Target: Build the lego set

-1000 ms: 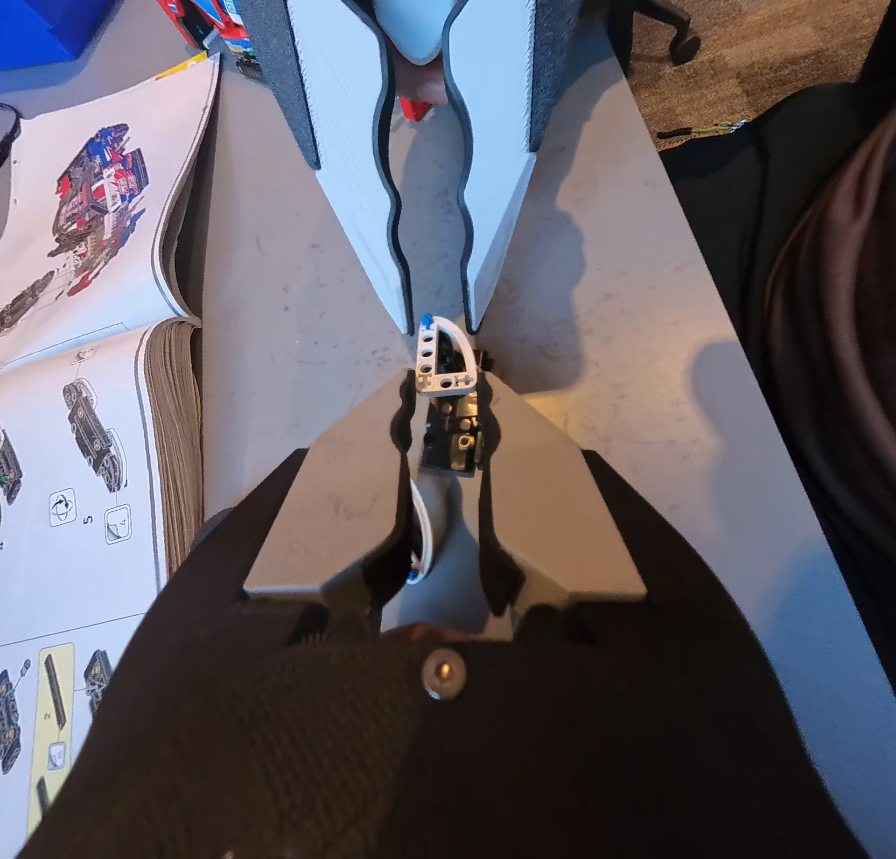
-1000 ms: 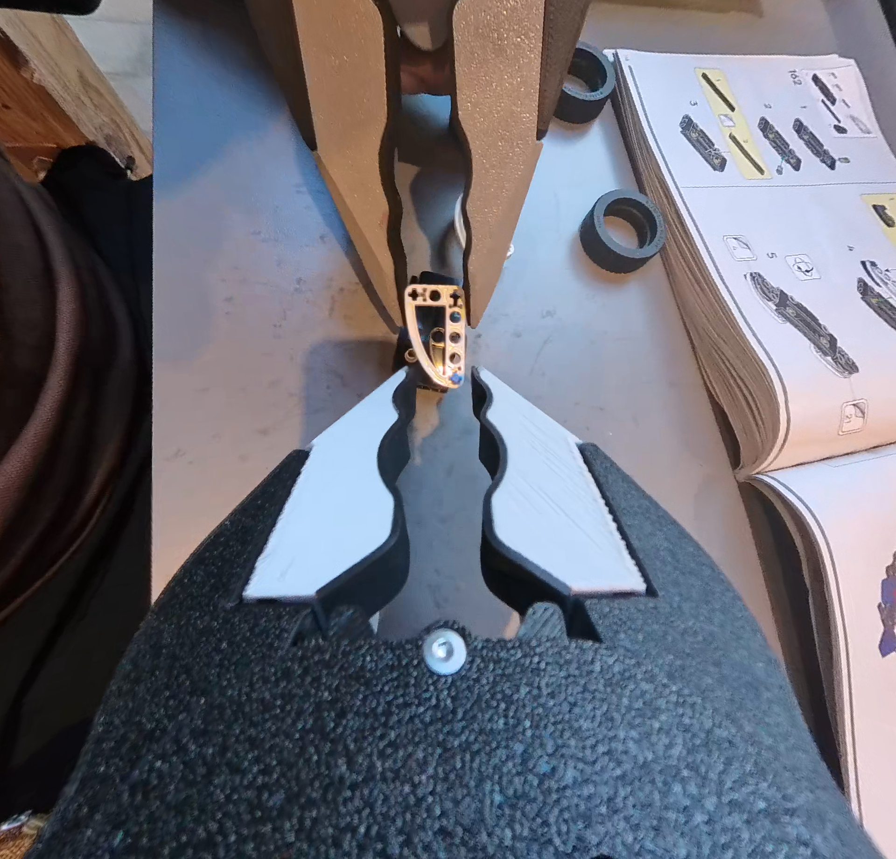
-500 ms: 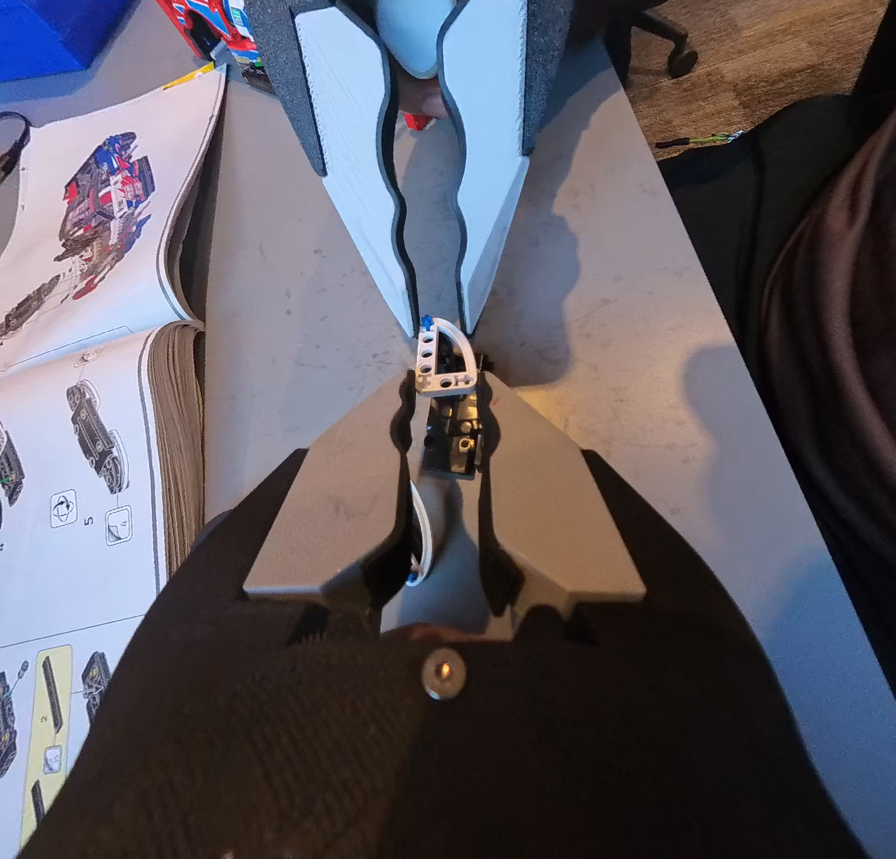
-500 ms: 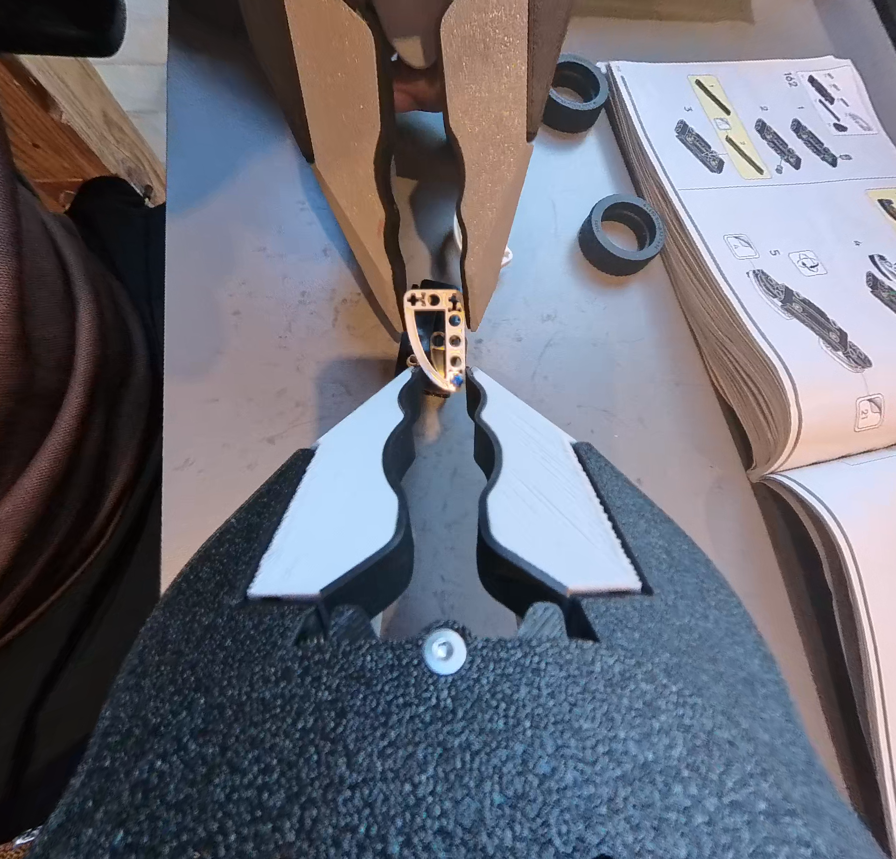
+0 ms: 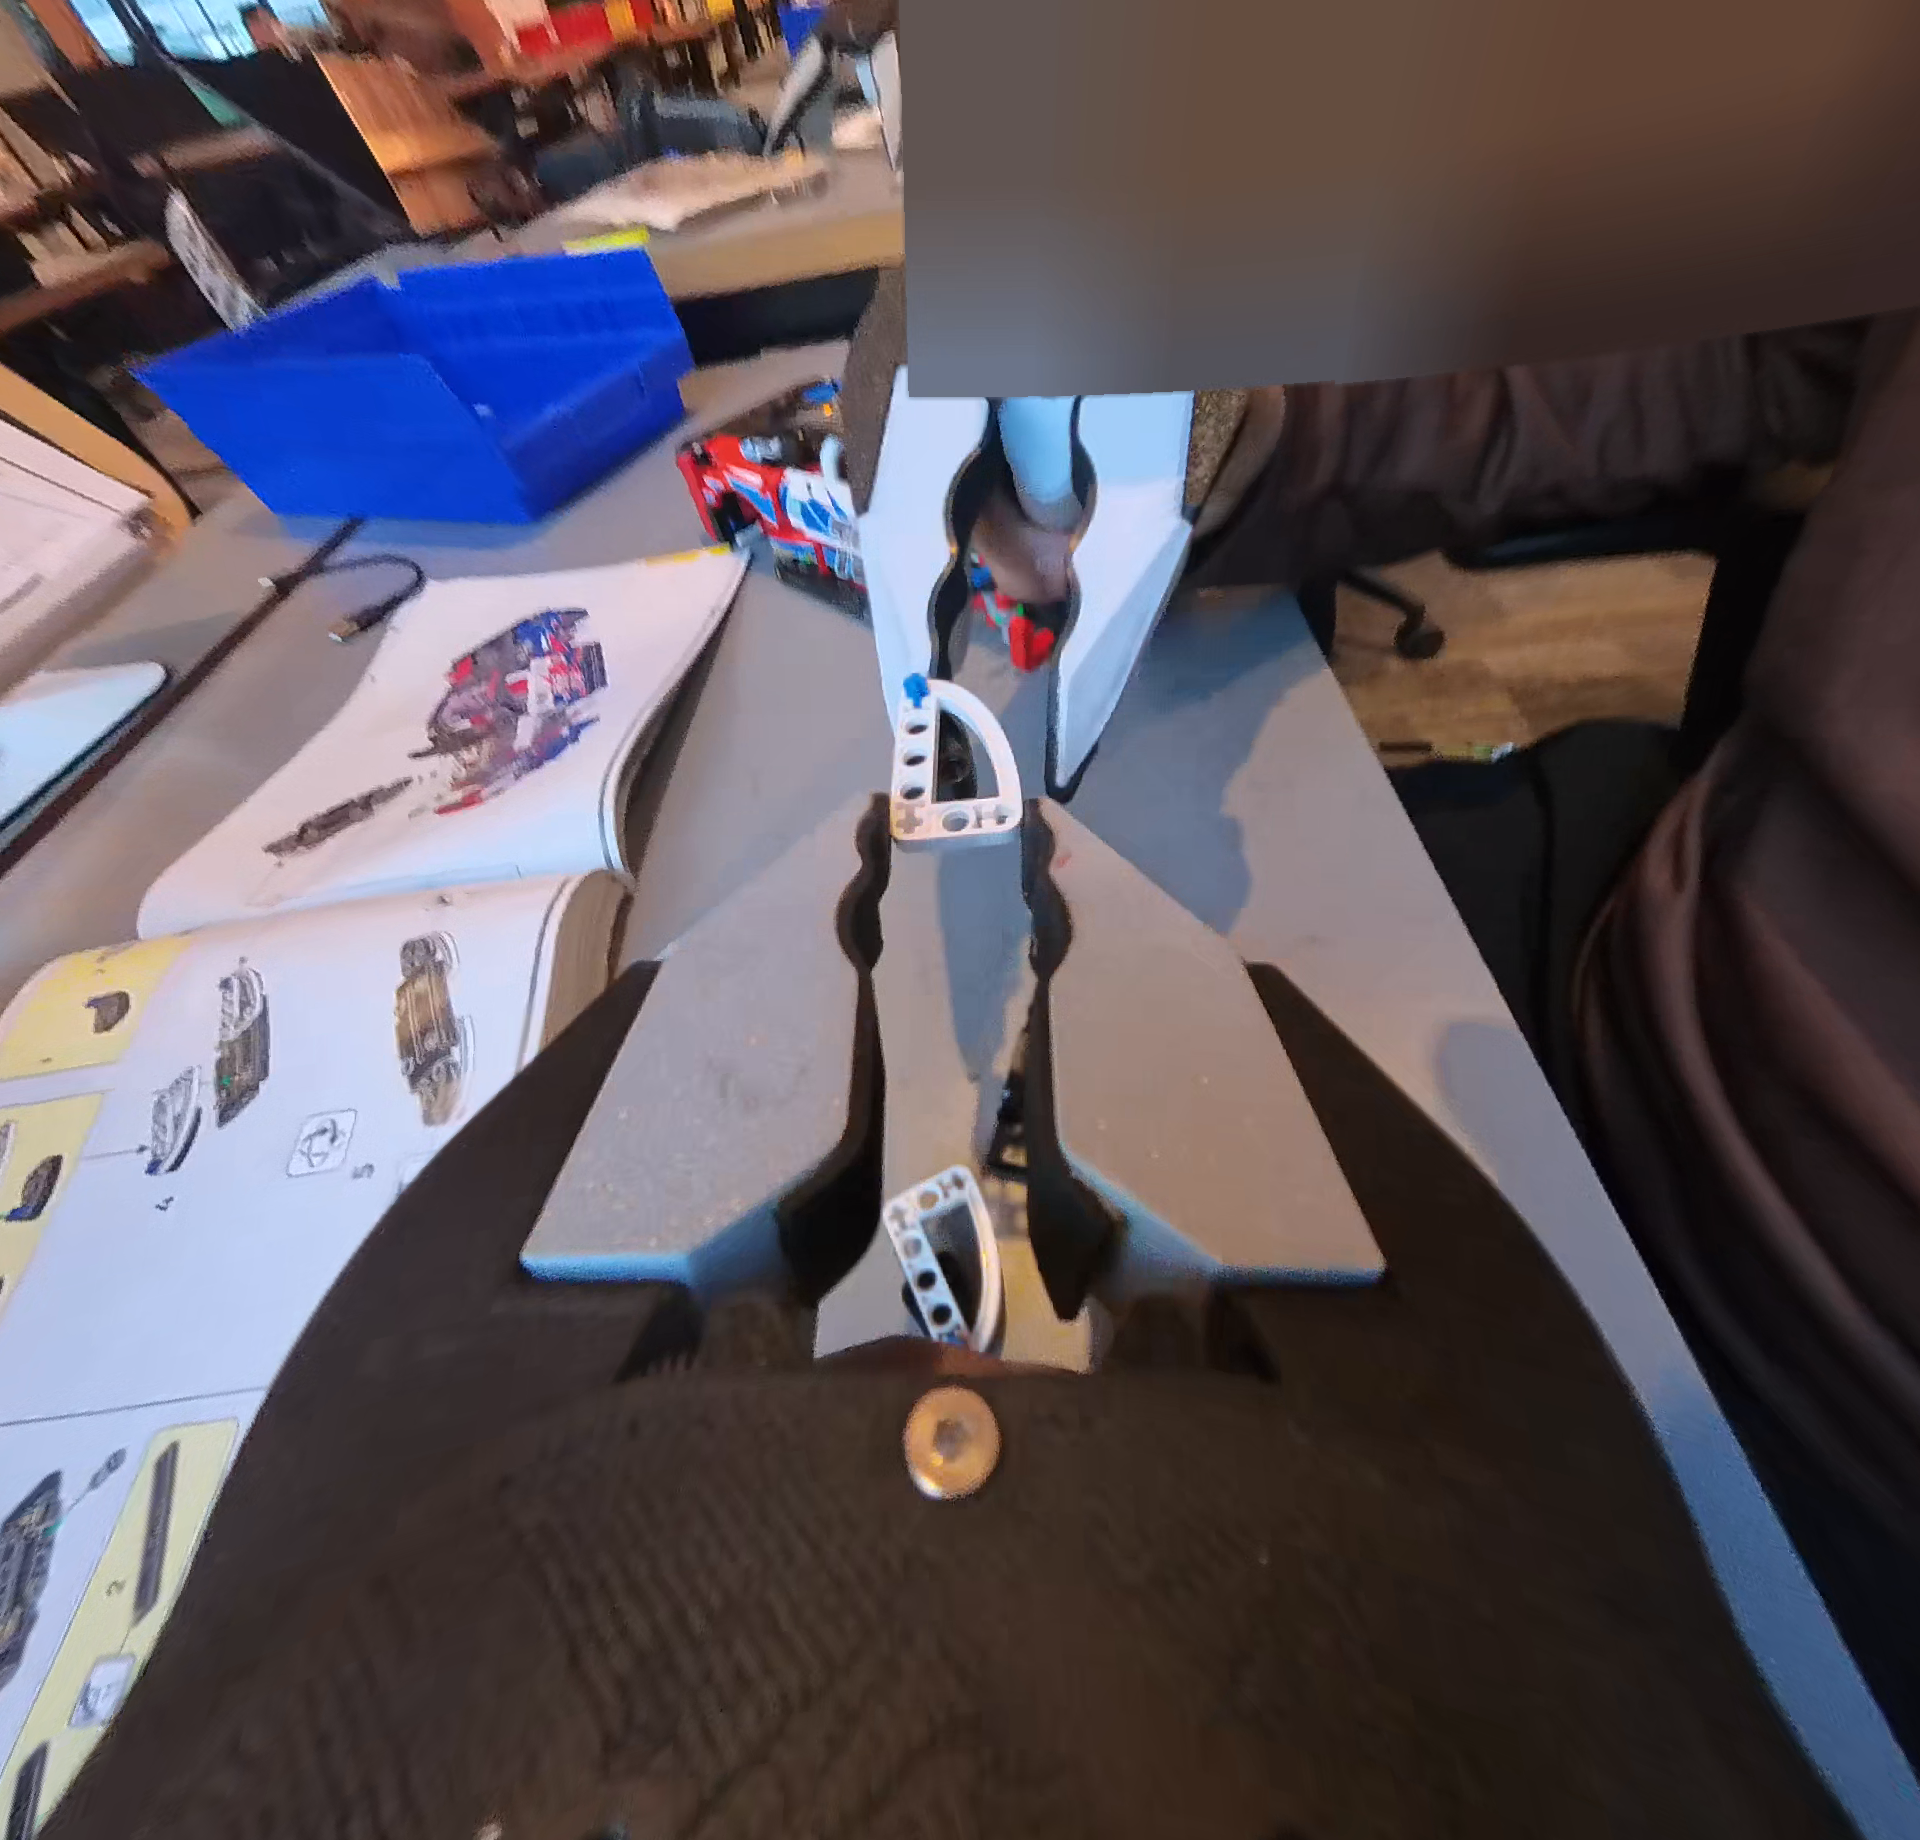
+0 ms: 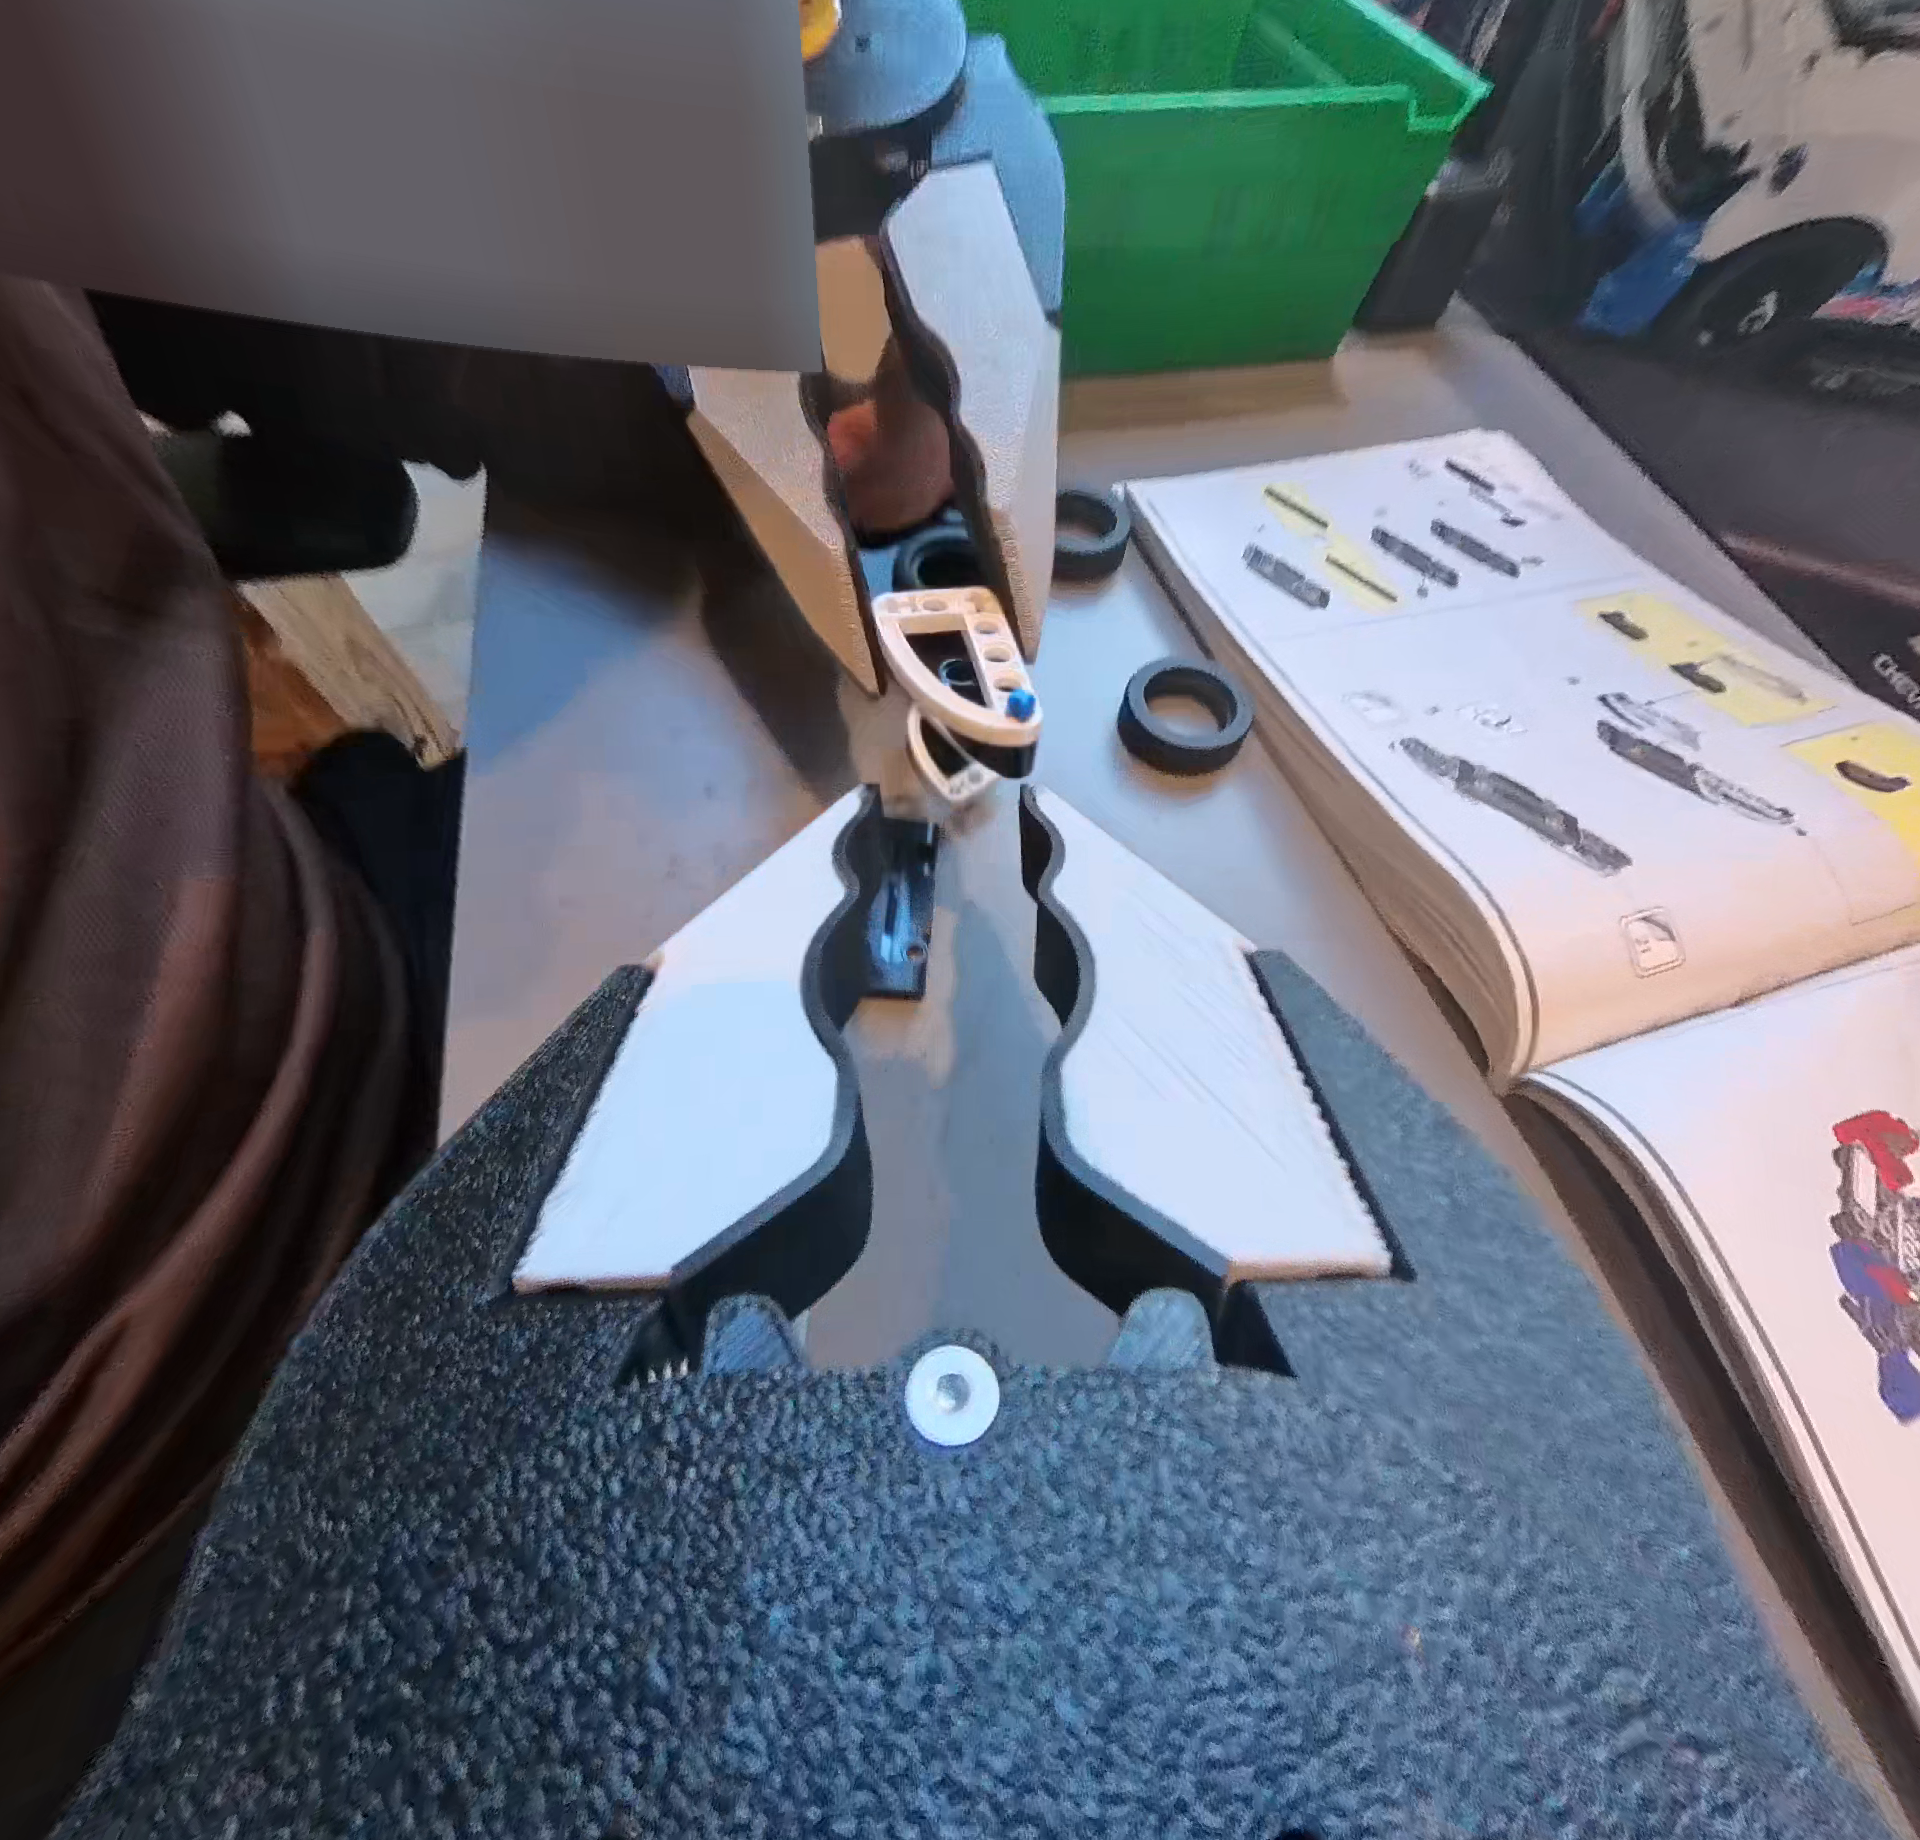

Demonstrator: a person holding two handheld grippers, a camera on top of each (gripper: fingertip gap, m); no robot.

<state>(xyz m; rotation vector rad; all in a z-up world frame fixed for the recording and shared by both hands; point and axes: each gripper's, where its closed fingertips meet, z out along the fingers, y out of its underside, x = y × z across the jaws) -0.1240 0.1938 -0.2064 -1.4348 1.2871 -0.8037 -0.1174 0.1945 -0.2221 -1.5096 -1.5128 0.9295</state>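
The left gripper (image 5: 951, 834) pinches the flat base of a white curved lego panel (image 5: 951, 767) between its grey fingertips, holding it up over the grey table (image 5: 1226, 834). A blue pin (image 5: 914, 689) sticks out of the panel's far tip at twelve o'clock. The right gripper (image 6: 940, 814) faces it head-on with its white fingers spread and nothing gripped between them; the panel tip sits just beyond them at twelve o'clock in the right wrist view. A second white panel (image 5: 945, 1260) and a black lego piece (image 6: 899, 907) lie on the table below the two tools. At three o'clock the instruction booklet (image 6: 1507, 710) lies open, with two black tyres (image 6: 1184, 715) just beside it. A green bin (image 6: 1226, 180) stands at one o'clock; in the left wrist view a blue bin (image 5: 436, 398) sits at ten o'clock, and a red model car (image 5: 774, 512) rests near it.
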